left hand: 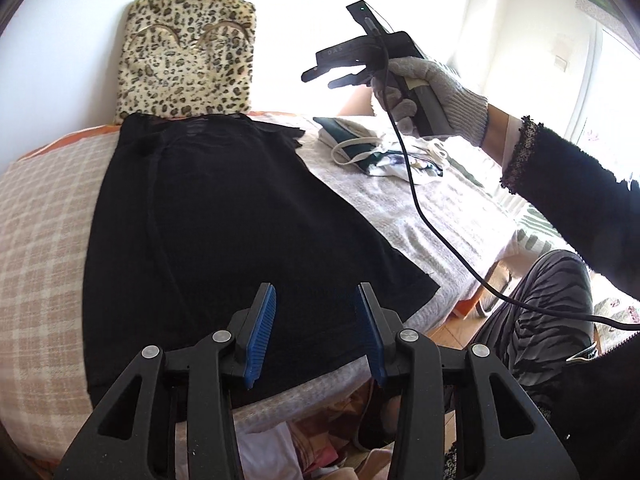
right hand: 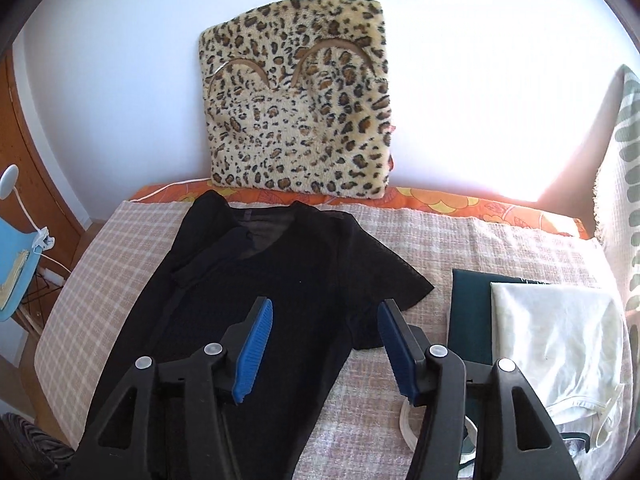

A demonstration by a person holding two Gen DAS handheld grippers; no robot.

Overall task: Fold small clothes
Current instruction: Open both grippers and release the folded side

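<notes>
1. The black mesh top (right hand: 256,280) lies spread flat on a checked beige cover (right hand: 460,248) over the bed, neckline toward the far side and hem toward the near edge. One short sleeve (right hand: 400,284) points out to the right; the left sleeve is folded in over the chest.

2. The left gripper (left hand: 318,332) hangs over the near hem of the top. Its blue pads (left hand: 262,332) stand apart with nothing between them; the fabric shows below the gap, and no contact with it is visible.

3. The right gripper (right hand: 326,344) is above the right half of the top, near the sleeve. Its jaws are spread and empty. From the left wrist view the same gripper (left hand: 332,76) is held high above the bed in a grey gloved hand (left hand: 432,96), well clear of the cloth, with a black cable (left hand: 416,200) trailing down from it.

4. To the right of the top, apart from it, lies a pile of other garments (right hand: 540,340): a dark green piece and a white piece on top.

5. At the far side a leopard-print cushion (right hand: 300,100) leans upright against the white wall, just beyond the neckline.

6. An orange flowered sheet (right hand: 460,204) shows along the far edge of the bed.
</notes>
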